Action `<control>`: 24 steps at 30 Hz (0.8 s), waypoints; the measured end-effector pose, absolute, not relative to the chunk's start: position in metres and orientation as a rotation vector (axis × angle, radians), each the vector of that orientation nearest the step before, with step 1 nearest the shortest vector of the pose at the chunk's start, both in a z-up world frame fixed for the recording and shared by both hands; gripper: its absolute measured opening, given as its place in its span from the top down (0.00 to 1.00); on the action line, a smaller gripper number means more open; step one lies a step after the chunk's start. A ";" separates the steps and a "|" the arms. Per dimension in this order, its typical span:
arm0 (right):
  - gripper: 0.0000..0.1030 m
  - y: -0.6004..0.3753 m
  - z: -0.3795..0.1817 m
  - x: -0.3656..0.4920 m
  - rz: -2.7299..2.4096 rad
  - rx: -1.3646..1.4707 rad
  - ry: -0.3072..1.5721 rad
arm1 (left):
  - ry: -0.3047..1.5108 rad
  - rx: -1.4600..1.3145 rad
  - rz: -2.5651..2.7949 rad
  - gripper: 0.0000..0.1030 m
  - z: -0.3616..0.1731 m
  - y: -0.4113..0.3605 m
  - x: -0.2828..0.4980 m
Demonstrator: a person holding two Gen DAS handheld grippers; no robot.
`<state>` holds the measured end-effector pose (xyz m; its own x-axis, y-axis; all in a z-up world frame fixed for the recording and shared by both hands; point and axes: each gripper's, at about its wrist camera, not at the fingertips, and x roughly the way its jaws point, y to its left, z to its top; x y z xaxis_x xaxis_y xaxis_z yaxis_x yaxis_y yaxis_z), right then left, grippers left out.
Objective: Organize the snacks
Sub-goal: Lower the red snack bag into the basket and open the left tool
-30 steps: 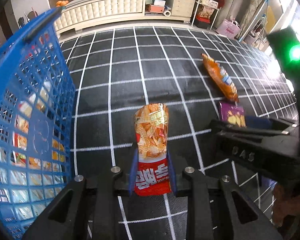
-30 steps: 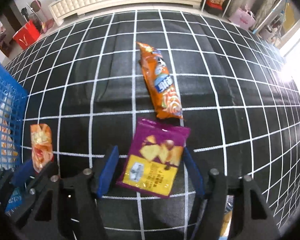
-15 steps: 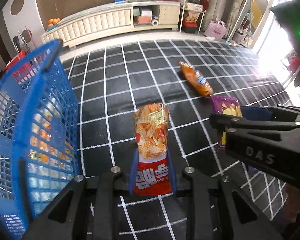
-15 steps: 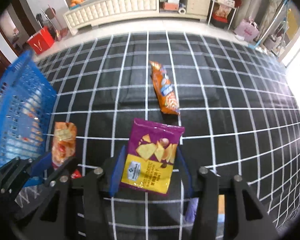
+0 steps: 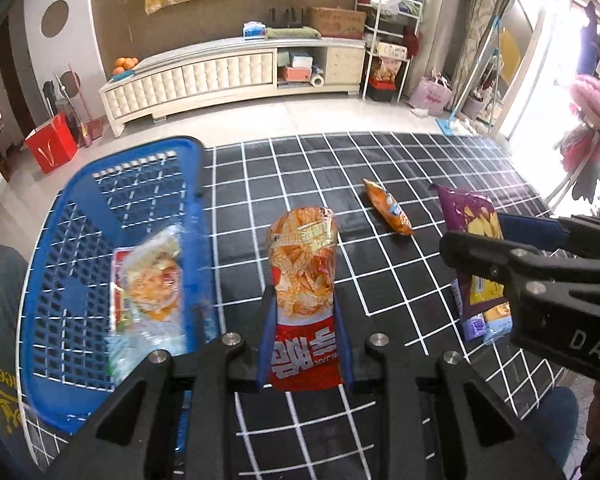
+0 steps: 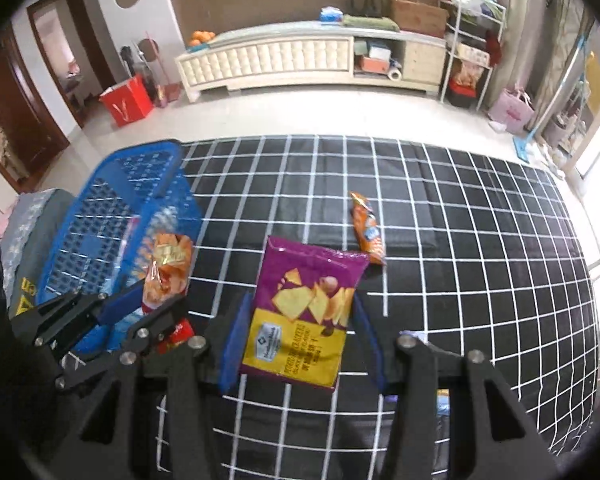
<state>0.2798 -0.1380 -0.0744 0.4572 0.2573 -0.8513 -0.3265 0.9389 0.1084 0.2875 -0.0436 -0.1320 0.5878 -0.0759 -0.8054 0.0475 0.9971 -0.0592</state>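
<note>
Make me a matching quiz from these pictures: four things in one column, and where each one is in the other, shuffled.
1. red-and-orange snack bag
2. purple chip bag
3. orange snack packet
4. blue basket

A. lying loose on the grid mat
B. in the right gripper
C. at the mat's left edge
D. in the left gripper

Pairs: 1-D, 2-B, 3-A, 4-C

My left gripper (image 5: 305,340) is clamping the red end of an orange-and-red snack bag (image 5: 304,280), which is standing up between the blue pads. Left of the claw, a blue basket (image 5: 60,288) is sitting on the black gridded mat (image 5: 380,280) with a packet (image 5: 150,284) inside. Ahead and to the right, an orange bag (image 5: 388,207) is lying on the mat. At far right, my right gripper (image 5: 500,248) is holding a purple chip bag (image 5: 474,248).
</note>
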 end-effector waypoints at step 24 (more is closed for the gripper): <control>0.47 -0.023 -0.081 0.279 0.591 -0.135 1.005 | 0.969 -0.108 0.060 0.75 -0.117 0.104 0.267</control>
<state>0.2789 -0.0226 -0.0808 0.3950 0.4042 -0.8250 -0.5248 0.8363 0.1586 0.2667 0.1043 -0.1166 0.5653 0.0024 -0.8249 -0.0988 0.9930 -0.0649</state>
